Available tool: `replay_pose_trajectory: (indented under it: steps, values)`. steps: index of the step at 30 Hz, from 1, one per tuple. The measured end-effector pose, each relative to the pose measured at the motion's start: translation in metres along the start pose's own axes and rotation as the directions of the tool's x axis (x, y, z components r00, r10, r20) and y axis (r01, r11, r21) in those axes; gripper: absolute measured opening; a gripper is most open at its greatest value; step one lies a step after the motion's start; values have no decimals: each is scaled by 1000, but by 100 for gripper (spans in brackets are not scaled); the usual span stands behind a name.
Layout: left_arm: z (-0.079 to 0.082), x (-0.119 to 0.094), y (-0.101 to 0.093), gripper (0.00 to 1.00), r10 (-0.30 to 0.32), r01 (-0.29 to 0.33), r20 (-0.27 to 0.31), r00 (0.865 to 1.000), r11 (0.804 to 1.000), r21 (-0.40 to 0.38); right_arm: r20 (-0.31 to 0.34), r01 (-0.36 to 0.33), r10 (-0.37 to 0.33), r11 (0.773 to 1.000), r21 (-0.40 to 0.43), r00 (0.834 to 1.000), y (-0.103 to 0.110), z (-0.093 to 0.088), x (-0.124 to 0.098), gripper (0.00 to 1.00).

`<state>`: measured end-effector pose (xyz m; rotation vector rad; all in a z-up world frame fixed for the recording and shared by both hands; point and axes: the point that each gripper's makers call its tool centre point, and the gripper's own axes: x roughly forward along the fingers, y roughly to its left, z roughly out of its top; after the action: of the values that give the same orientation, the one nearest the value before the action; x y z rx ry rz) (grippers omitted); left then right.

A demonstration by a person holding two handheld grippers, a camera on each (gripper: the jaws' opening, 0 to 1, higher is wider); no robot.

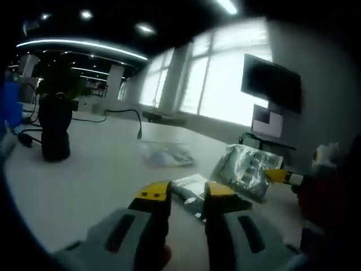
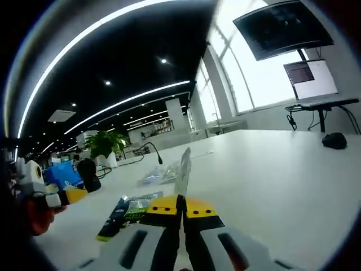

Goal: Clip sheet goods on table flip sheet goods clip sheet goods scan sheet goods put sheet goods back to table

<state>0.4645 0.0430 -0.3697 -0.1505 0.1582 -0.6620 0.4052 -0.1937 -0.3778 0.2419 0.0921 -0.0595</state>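
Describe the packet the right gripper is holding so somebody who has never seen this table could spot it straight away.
On the big white table, find the silvery sheet packet standing tilted up off the surface, pinched at one edge by the right gripper. Unlike the dark packet lying flat near the left gripper, and the clear packet further back, it is lifted off the table.

Counter [image 1: 84, 175] white. Sheet [image 2: 183, 166] silver, clamped edge-on. Packet [image 2: 121, 213] black and green. Pouch [image 1: 247, 169] silver, printed. Jaws yellow-tipped, grey bodies. Cylinder [image 1: 55, 129] black.
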Motion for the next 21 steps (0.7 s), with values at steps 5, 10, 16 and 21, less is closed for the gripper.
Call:
replay_pose_trajectory:
  steps: [5,10,16,21]
  values:
    - [-6,-12,9,16,30,-30,-4,1000,999,24,-5,23,-24,1000,-8,1000,-4,-4,-1,0]
    - [-9,-22,16,16,81,-79,-7,997,987,142,-30,40,-41,999,-15,999,-9,-13,1,0]
    - [-14,-24,21,16,82,-81,-8,997,990,116,-69,50,-49,999,12,996,-13,-23,2,0]
    - [-19,-27,23,16,89,-86,-17,996,986,140,-102,49,-43,997,60,994,-16,-28,4,0]
